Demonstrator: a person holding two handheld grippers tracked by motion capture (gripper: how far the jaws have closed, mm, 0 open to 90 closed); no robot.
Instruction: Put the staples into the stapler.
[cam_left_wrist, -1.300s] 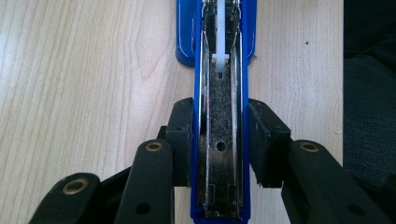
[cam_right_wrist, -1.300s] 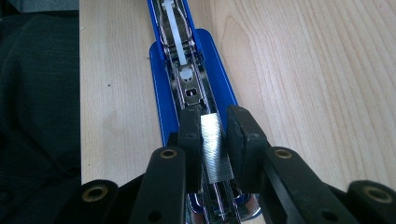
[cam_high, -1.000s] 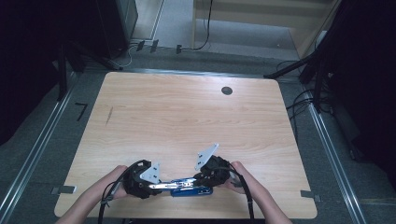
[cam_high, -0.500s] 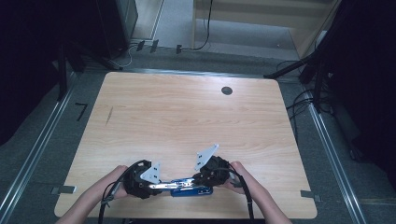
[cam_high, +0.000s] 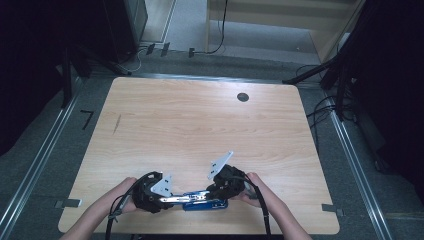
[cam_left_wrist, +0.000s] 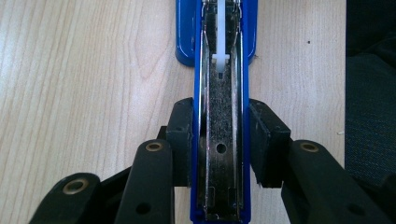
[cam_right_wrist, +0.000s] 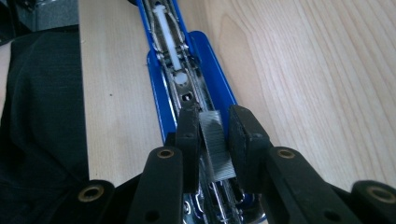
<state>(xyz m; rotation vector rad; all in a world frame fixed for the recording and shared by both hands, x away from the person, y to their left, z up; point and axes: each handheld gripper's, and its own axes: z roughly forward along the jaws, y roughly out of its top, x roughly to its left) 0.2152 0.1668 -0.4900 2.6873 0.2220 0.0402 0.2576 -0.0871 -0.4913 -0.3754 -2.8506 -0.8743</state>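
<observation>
The opened blue stapler (cam_high: 202, 199) lies lengthwise along the table's (cam_high: 200, 125) near edge, between both tools. The left tool (cam_left_wrist: 219, 144) is clamped on its metal rail. The right tool (cam_right_wrist: 212, 140), whose jaws have just been opening, has a strip of staples (cam_right_wrist: 215, 147) between them, tilted above the channel.

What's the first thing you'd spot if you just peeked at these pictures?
The blue stapler, lying opened up at the table's near edge. The left gripper clamps its metal track from both sides. The right gripper, whose jaws have just been opening, has a grey strip of staples between them, tilted over the track.
</observation>
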